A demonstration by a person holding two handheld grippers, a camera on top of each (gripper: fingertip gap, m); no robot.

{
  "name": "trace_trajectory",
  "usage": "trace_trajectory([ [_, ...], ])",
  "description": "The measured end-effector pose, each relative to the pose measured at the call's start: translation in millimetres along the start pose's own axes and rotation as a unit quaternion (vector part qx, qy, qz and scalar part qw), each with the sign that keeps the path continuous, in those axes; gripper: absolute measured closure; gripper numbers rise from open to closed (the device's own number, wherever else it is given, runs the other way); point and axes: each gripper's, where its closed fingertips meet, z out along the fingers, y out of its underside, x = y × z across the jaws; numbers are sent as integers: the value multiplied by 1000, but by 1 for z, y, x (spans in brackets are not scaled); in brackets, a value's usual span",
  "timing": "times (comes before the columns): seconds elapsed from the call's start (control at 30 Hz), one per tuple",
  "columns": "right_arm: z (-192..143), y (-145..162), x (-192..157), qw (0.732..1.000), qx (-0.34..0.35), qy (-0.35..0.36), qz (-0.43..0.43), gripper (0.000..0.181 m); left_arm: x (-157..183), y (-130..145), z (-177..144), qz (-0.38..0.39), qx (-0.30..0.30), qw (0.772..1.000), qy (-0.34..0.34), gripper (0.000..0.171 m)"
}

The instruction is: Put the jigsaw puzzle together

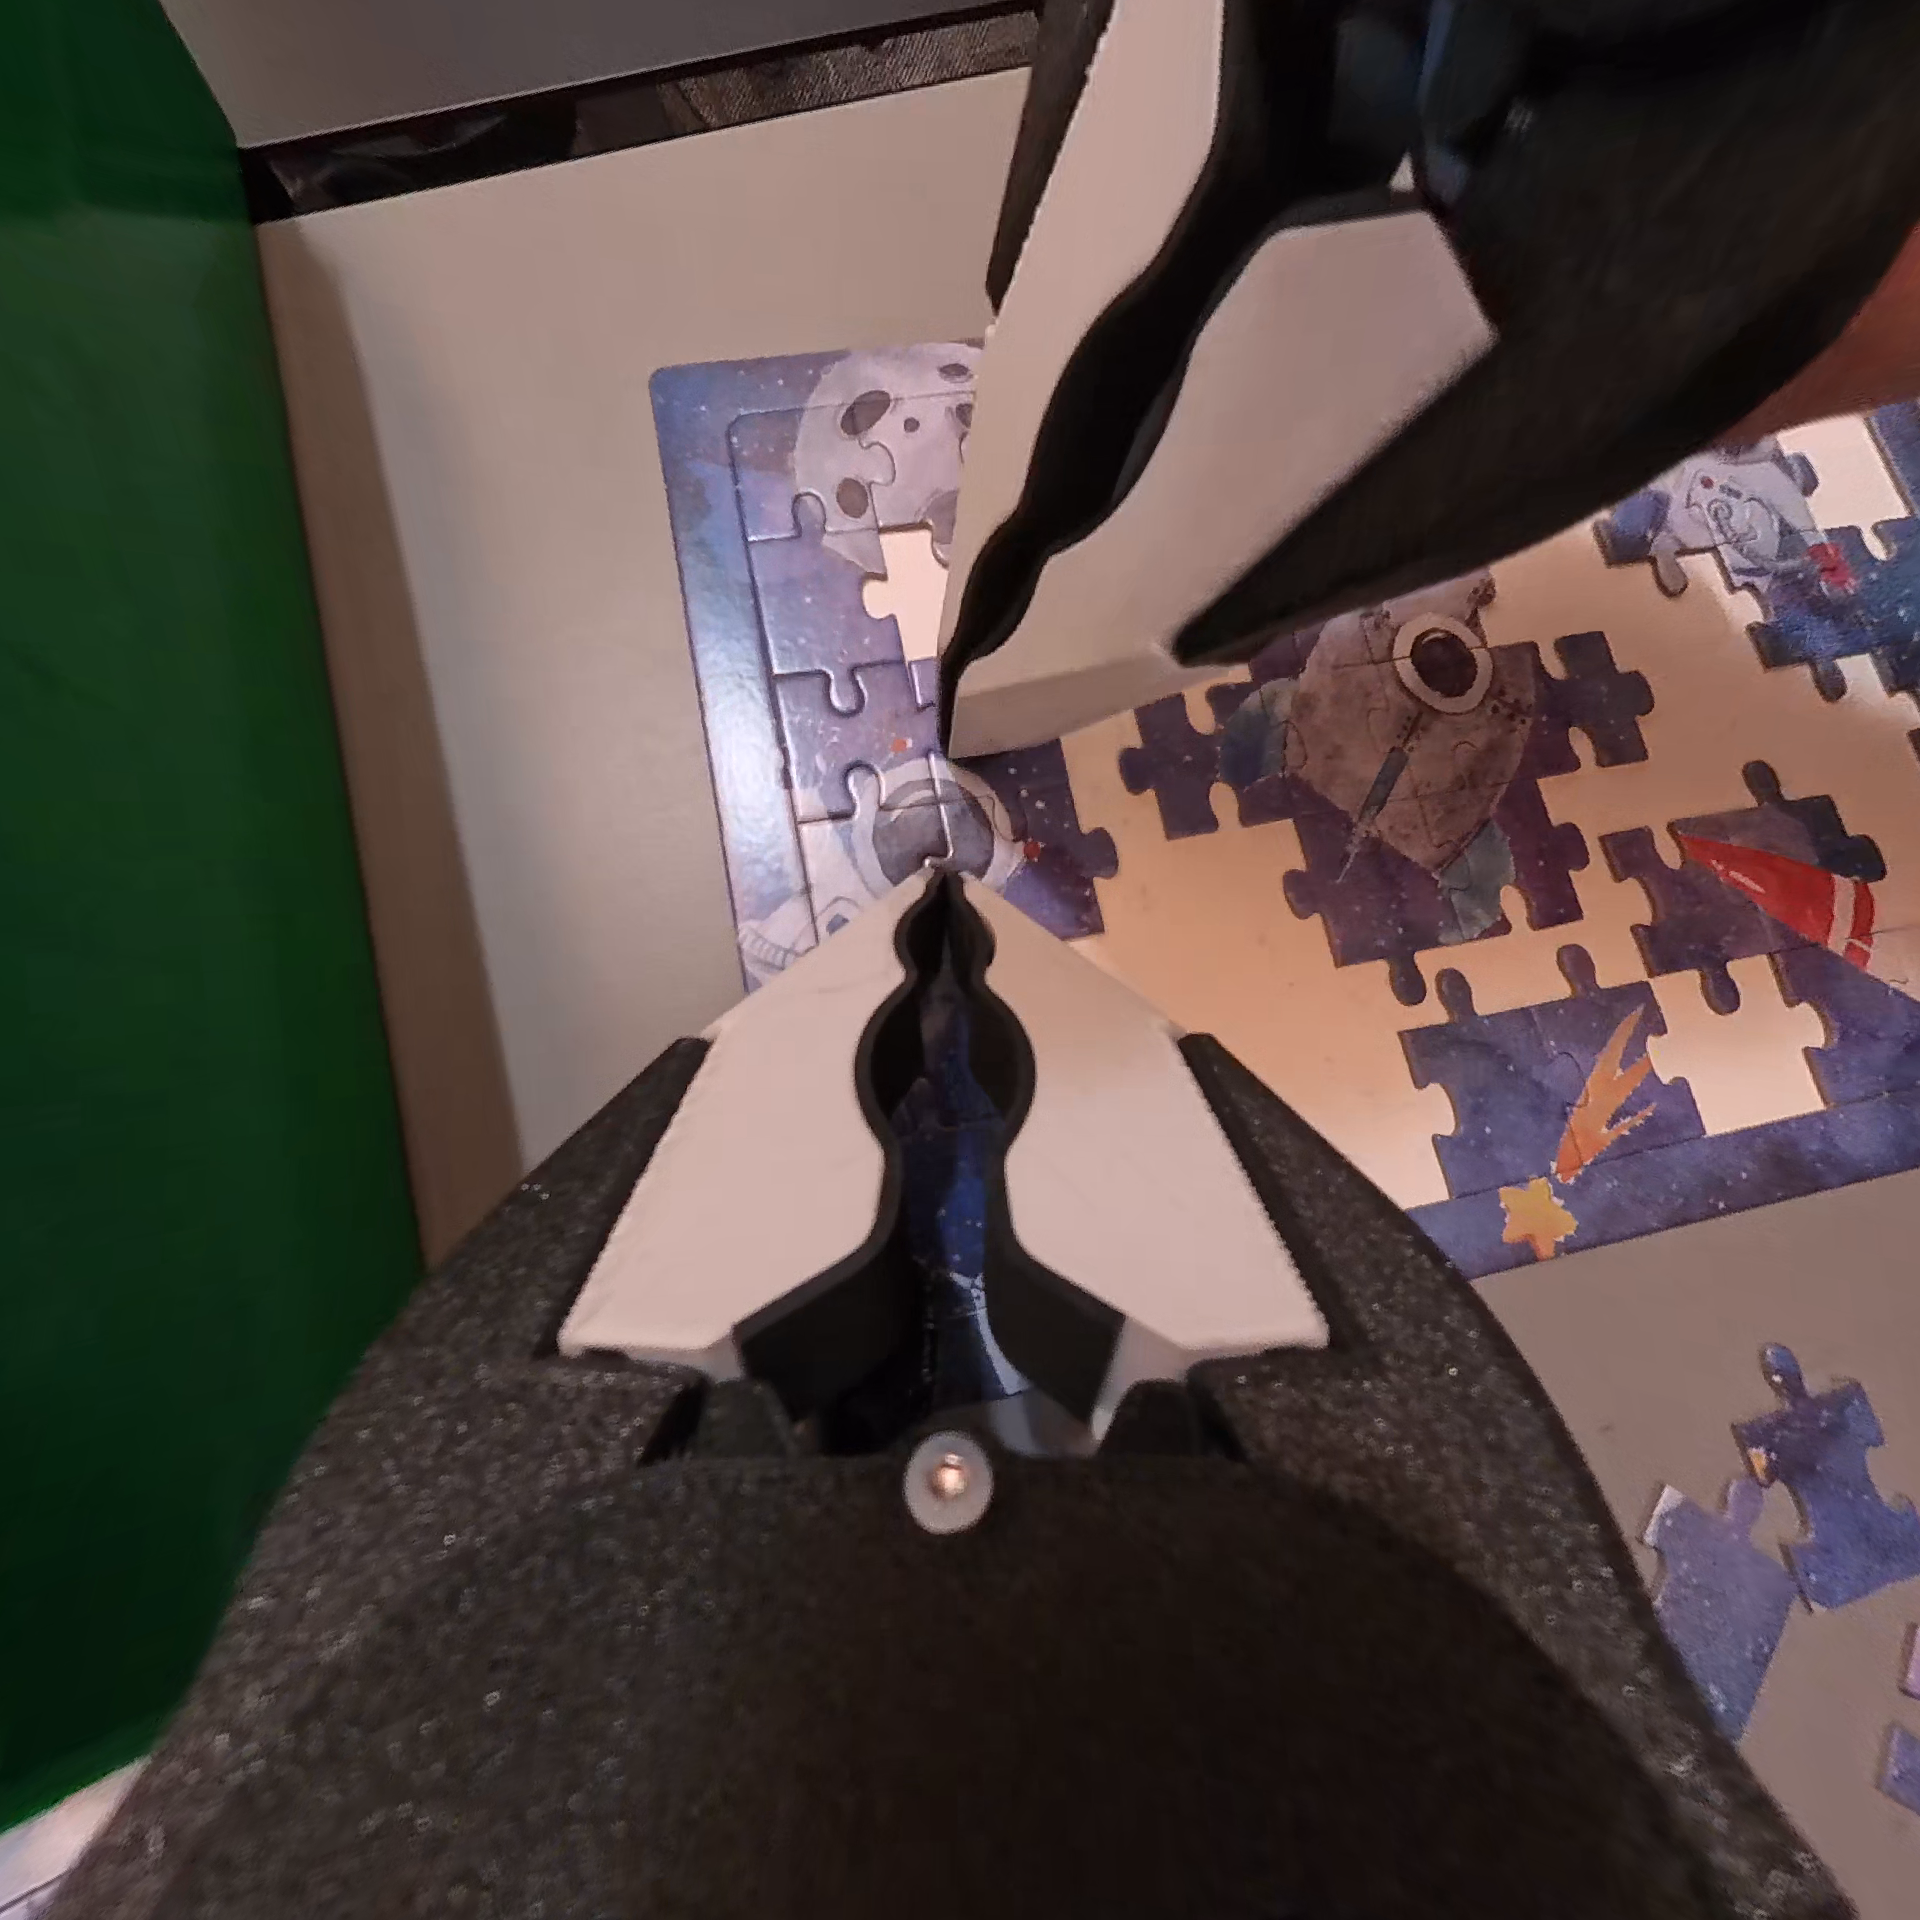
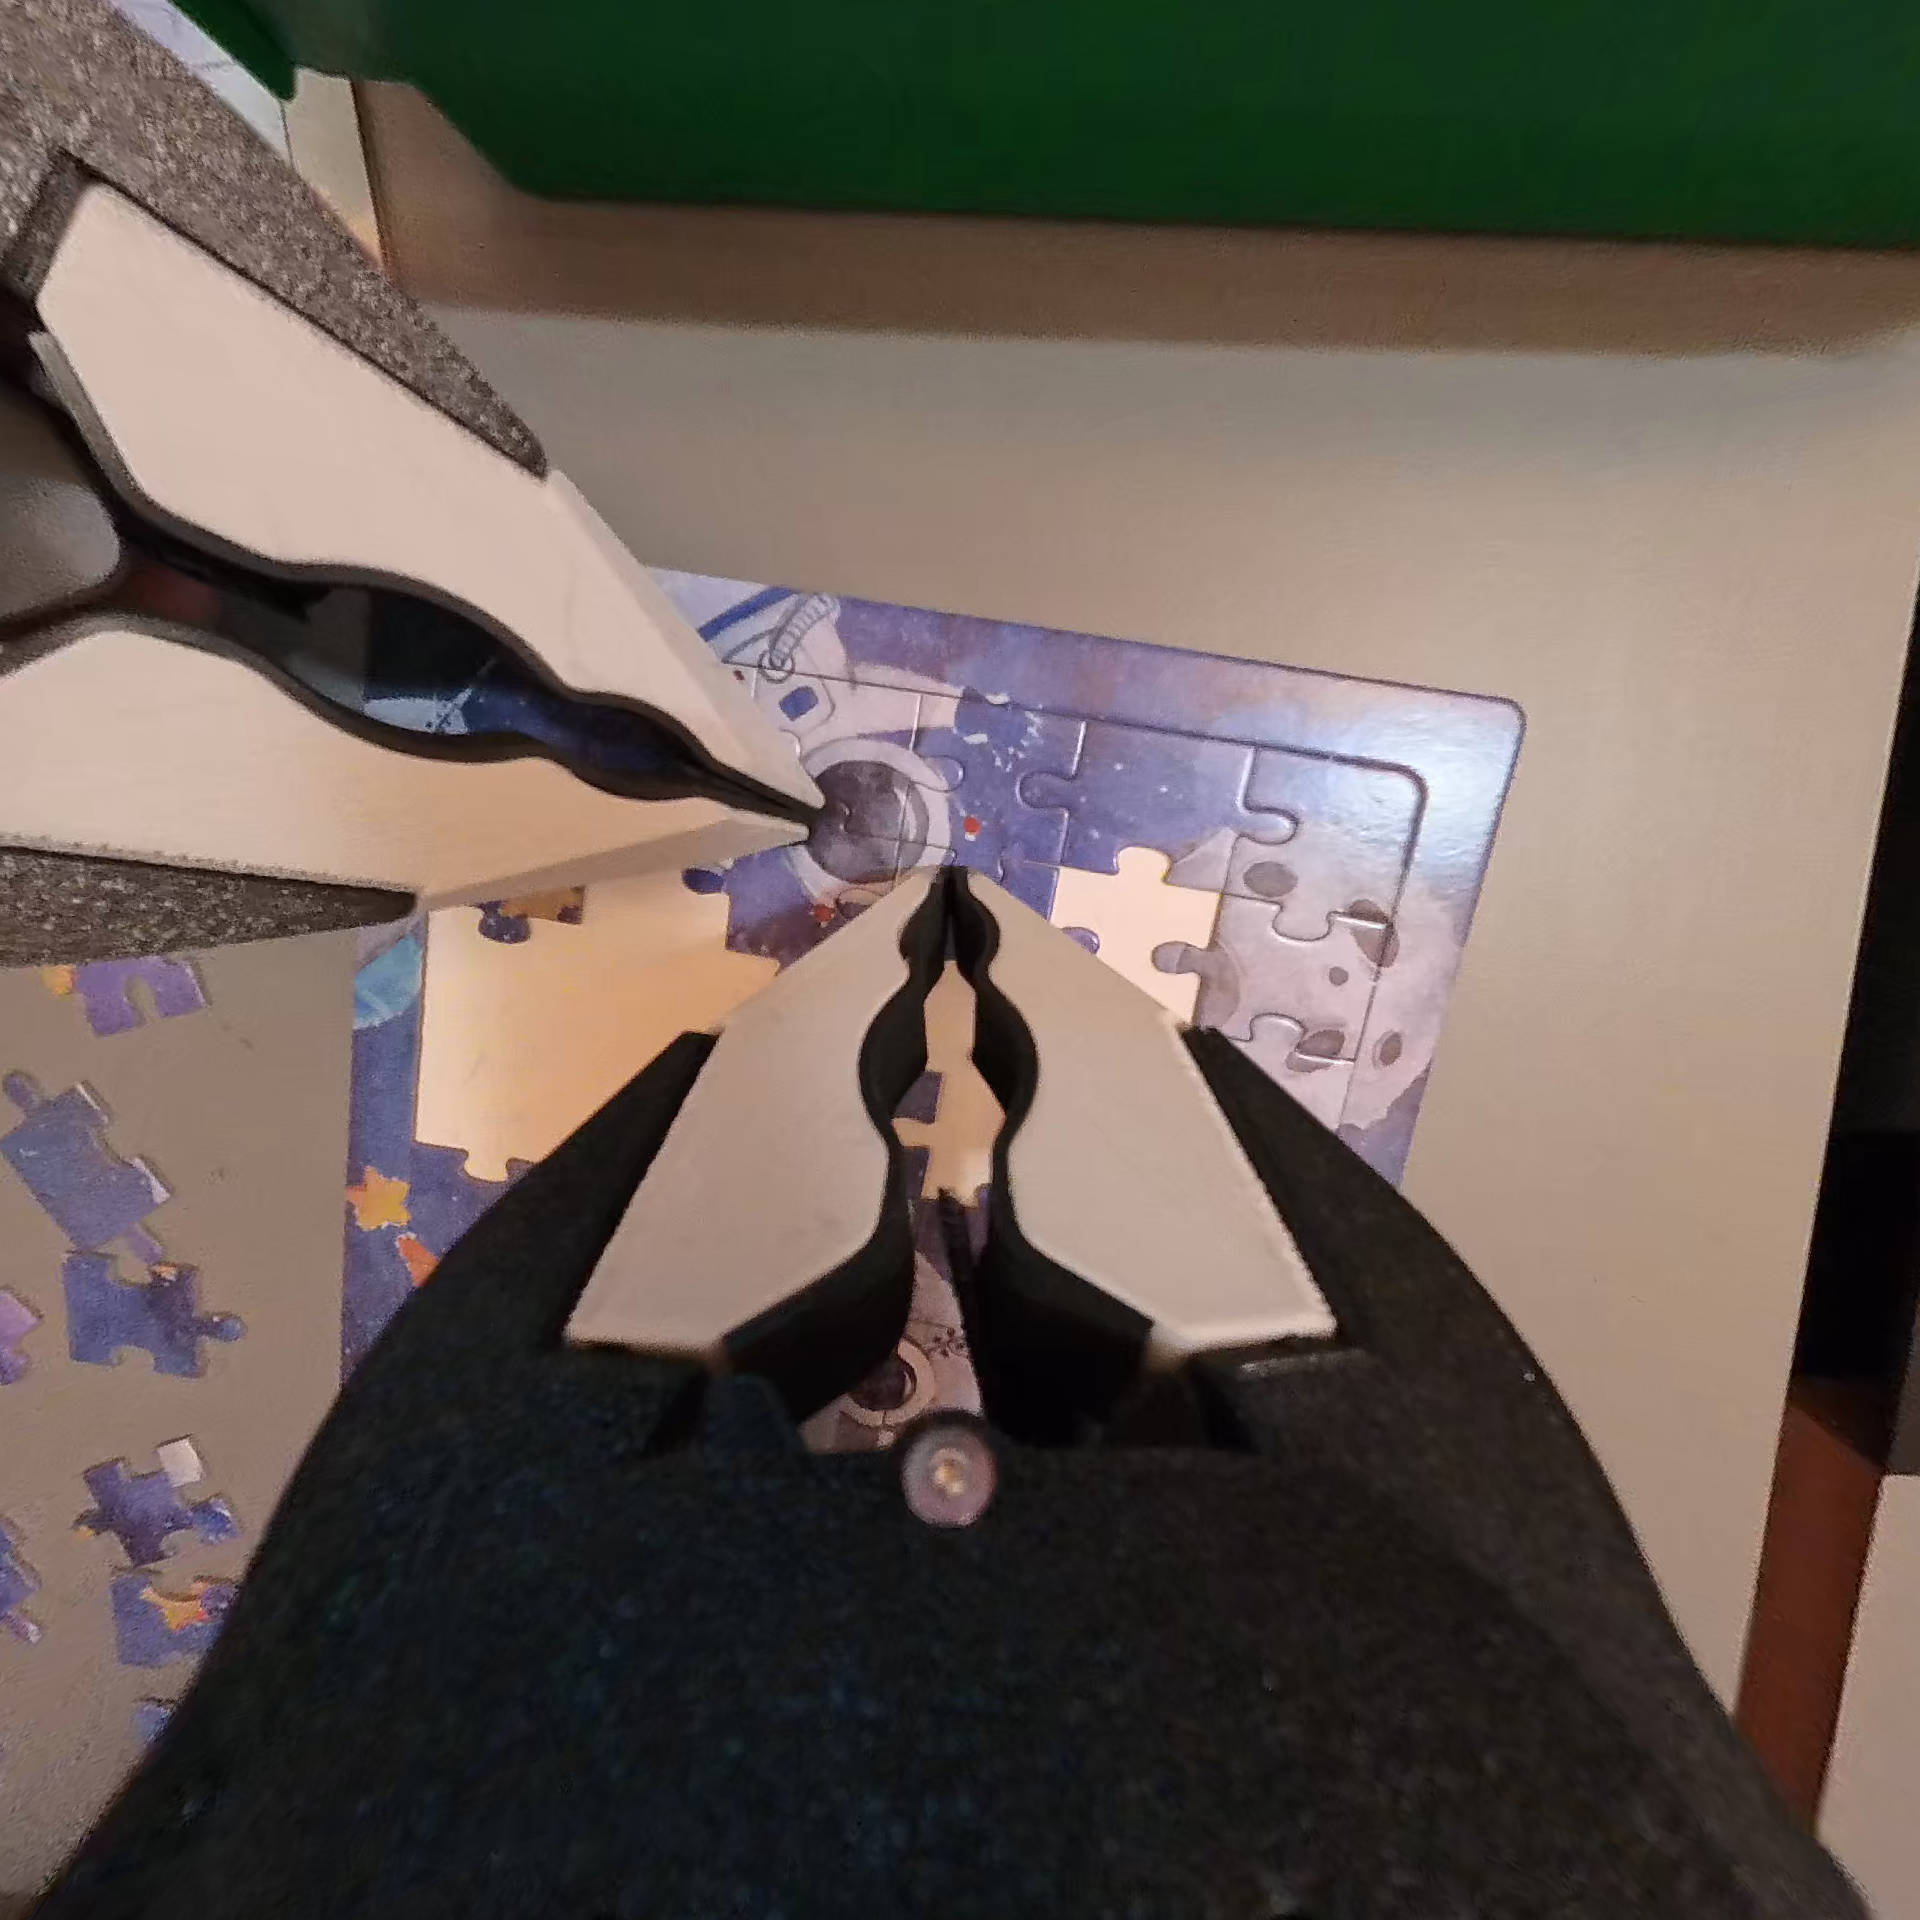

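Beside the left claw (image 1: 943, 878), loose pieces (image 1: 1766, 1496).

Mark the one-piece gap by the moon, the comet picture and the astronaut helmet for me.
one-piece gap (image 2: 1132, 914): right wrist view, on the bare tray floor inside the hole.
comet picture (image 1: 1605, 1091): left wrist view, on the orange tail.
astronaut helmet (image 2: 868, 816): right wrist view, on the dark visor.

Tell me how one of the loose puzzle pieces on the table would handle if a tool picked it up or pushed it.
A loose piece looks thin and flat, so probably light and fairly stiff. It lies flush on the table, so gripping an edge may be fiddly; a push would likely slide it, not roll or tip. Its tabs could snag on neighbouring pieces.
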Motion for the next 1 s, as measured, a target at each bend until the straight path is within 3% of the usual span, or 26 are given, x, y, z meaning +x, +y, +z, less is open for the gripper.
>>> trace_trajectory([
  [0.17,0,0,0,1000,-15,12,-13,181,0,0,0,-9,3,1000,9,171],
  [0.3,-16,-10,5,999,26,27,6,181,-1,0,0,-8,4,1000,10,171],
  [0.4,-13,-1,-10,1000,15,-5,11,181,-1,0,0,-8,4,1000,11,171],
  [0.57,-14,3,-10,1000,8,8,8,181,-1,0,-1,-10,4,1000,13,171],
  [0.63,-40,-6,-15,999,43,2,15,181,-1,0,0,-9,5,1000,13,171],
  [0.8,-154,-9,-30,987,145,63,32,181,-1,0,0,-6,4,1000,9,171],
  [0.9,-212,17,-56,975,197,87,53,181,0,0,0,-4,6,1000,4,171],
  [1.0,-242,73,-78,967,208,117,85,173,-1,-1,-1,6,5,1000,-8,171],
])
